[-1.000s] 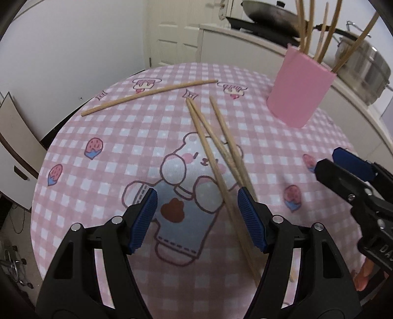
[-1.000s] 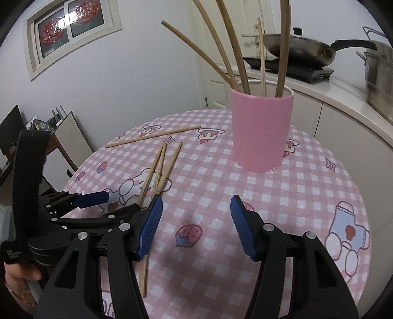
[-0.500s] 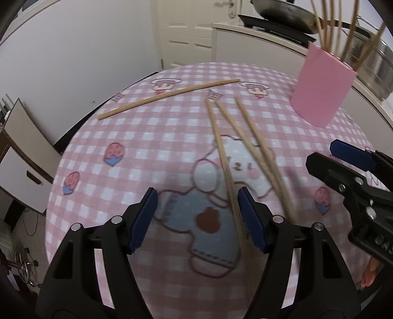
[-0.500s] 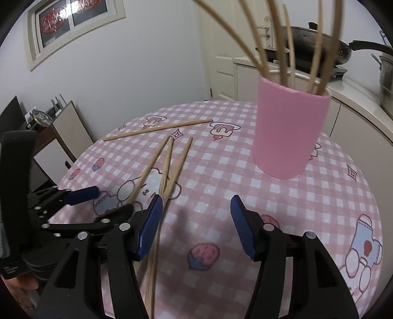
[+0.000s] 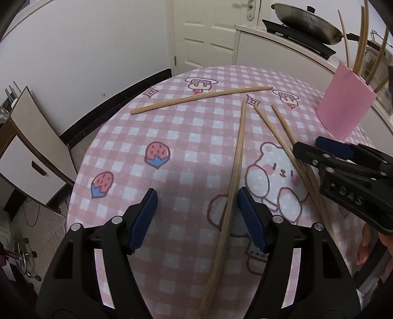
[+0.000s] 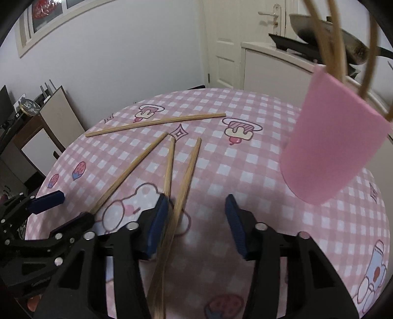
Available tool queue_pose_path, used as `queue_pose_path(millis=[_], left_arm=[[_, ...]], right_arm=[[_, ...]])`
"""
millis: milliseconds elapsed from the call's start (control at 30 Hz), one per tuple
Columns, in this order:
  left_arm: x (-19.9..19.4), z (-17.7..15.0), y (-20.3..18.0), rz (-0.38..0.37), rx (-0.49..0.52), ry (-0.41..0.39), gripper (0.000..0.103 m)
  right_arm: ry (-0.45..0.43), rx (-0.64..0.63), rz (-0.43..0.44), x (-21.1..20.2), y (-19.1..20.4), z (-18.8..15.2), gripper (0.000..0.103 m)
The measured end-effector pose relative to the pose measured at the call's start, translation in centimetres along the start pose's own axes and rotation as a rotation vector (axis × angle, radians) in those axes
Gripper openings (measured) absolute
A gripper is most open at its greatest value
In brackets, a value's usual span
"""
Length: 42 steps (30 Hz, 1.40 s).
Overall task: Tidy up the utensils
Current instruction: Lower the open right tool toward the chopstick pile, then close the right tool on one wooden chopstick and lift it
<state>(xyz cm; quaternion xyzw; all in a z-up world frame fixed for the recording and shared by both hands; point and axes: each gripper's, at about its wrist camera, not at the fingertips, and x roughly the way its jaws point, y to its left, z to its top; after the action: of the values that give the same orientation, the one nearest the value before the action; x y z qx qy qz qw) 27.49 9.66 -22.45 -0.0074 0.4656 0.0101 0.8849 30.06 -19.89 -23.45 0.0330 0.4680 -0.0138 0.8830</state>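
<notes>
Several wooden chopsticks lie on the pink checked tablecloth (image 5: 186,137). One long chopstick (image 5: 234,169) runs just inside the right finger of my open left gripper (image 5: 196,216). Two more (image 5: 289,144) lie to its right, under my right gripper (image 5: 326,152). A single chopstick (image 5: 201,99) lies crosswise farther back. In the right wrist view my right gripper (image 6: 196,218) is open over the table, with a chopstick (image 6: 184,176) beside its left finger. The pink cup (image 6: 329,147) holding several chopsticks stands at the right; it also shows in the left wrist view (image 5: 343,100).
A white counter with a wok (image 5: 304,22) and a steel pot stands behind the table. A small cabinet (image 5: 24,157) stands on the floor at the left. The round table's edge (image 5: 81,171) drops off at the left.
Both grippers have shifted left across the table. The long chopstick now lies inside the left gripper's right finger. The pink cup has slid toward the right edge of both views.
</notes>
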Motion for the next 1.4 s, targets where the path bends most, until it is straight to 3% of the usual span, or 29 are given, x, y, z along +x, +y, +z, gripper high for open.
queue_pose_path(millis=[33,267,467,767,933,967,1100,1300,1400], left_arm=[[0.1,0.3,0.0,-0.001,0.003,0.000,0.068],[1.1,2.0,-1.0,-0.018,0.044,0.015,0.068],[2.6,4.2,-2.2,-0.015,0.084,0.030,0.068],[5.0,7.1,-4.0,-0.007,0.140,0.061,0.066],[5.4,8.0,-4.4,-0.050,0.133,0.060,0.033],[5.3,8.0,-4.4,-0.054,0.136,0.059,0.032],[5.2,8.2,-5.1,-0.073,0.143,0.050,0.008],[3.8,7.6,-4.2,-0.097,0.109,0.032,0.007],[1.3,7.6,-4.0,-0.120,0.095,-0.011,0.007]], right_arm=[[0.007,0.000,-0.010,0.2,-0.1,0.3,0.039],[0.044,-0.012,-0.023,1.1,-0.3,1.7,0.032],[0.065,-0.048,-0.036,1.6,-0.3,2.4,0.011],[0.069,-0.056,-0.027,2.0,-0.6,2.9,0.006],[0.066,-0.062,-0.029,2.1,-0.6,3.1,0.006],[0.064,-0.060,-0.027,2.1,-0.6,3.0,0.006],[0.060,-0.053,-0.011,1.8,-0.6,2.9,0.006],[0.045,-0.061,0.010,0.4,0.0,2.3,0.005],[0.022,-0.064,0.023,-1.0,0.5,2.1,0.004]])
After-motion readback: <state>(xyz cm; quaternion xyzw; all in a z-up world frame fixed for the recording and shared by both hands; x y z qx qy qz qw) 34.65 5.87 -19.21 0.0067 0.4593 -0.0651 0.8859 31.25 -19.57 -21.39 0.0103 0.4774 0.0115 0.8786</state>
